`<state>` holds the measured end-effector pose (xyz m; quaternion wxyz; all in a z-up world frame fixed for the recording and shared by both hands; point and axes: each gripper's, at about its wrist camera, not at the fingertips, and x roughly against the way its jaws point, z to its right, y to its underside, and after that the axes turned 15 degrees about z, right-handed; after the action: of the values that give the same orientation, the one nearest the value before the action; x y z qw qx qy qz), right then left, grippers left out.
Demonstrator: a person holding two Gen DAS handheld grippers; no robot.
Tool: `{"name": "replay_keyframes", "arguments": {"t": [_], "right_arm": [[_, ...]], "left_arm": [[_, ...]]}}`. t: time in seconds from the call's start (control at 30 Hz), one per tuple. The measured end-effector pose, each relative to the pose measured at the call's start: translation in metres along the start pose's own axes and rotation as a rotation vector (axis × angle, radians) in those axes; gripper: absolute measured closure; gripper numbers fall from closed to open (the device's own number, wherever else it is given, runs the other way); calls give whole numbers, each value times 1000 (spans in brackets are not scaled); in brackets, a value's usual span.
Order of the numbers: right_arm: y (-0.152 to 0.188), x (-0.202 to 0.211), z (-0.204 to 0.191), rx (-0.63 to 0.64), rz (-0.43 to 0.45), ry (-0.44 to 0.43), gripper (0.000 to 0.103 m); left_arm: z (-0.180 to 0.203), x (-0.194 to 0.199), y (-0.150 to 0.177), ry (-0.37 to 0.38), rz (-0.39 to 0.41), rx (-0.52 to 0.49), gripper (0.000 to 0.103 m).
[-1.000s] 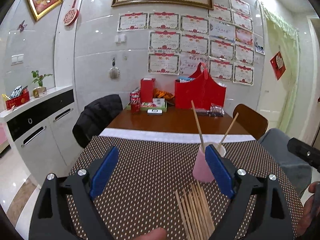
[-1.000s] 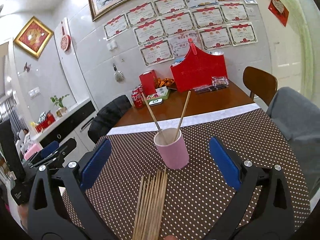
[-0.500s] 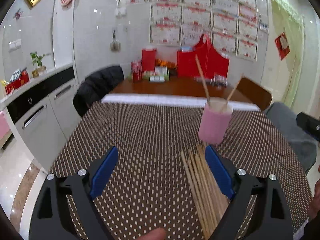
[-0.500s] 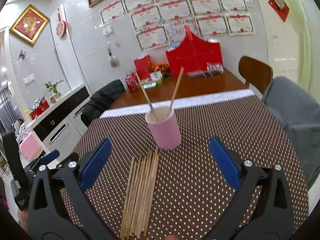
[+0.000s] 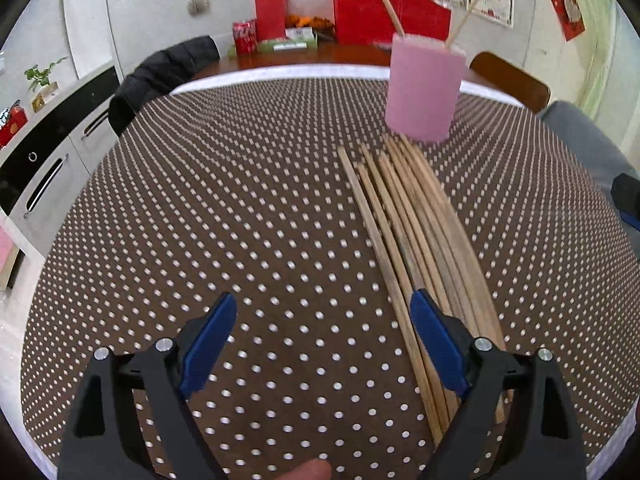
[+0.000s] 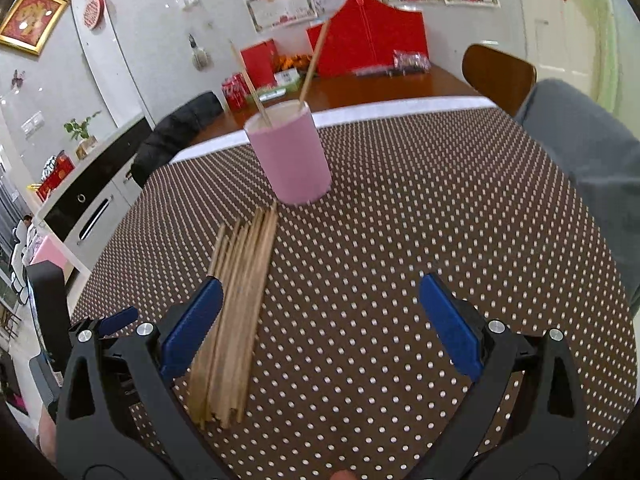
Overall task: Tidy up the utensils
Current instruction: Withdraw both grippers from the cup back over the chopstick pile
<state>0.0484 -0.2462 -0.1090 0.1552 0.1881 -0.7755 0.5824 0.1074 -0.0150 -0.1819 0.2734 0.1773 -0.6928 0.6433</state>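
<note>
Behind the pink cup (image 5: pixel 424 88), a red can (image 5: pixel 245 36) shows blurred white script; both grippers' fingers (image 5: pixel 208 340) (image 6: pixel 448 320) spread, empty.

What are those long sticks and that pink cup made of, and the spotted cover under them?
Chopsticks: look like bare wood or bamboo, pale tan, matte, with slight colour streaks.
Pink cup: smooth and matte with a pale inside; maybe plastic or coated paper, hard to tell.
Tablecloth: brown with white dots, lying flat; the faint sheen suggests vinyl or woven cloth, and the pictures leave that open.
</note>
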Motion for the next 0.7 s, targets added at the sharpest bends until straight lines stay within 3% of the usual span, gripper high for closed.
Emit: {"name": "replay_keyframes", "arguments": {"t": [0.27, 0.7], "right_arm": [[13, -13, 2, 32, -54, 20, 6], [53, -40, -28, 267, -189, 29, 6]], "left_arm": [[6, -10, 4, 2, -16, -2, 15], [7, -8, 6, 6, 2, -20, 14]]}}
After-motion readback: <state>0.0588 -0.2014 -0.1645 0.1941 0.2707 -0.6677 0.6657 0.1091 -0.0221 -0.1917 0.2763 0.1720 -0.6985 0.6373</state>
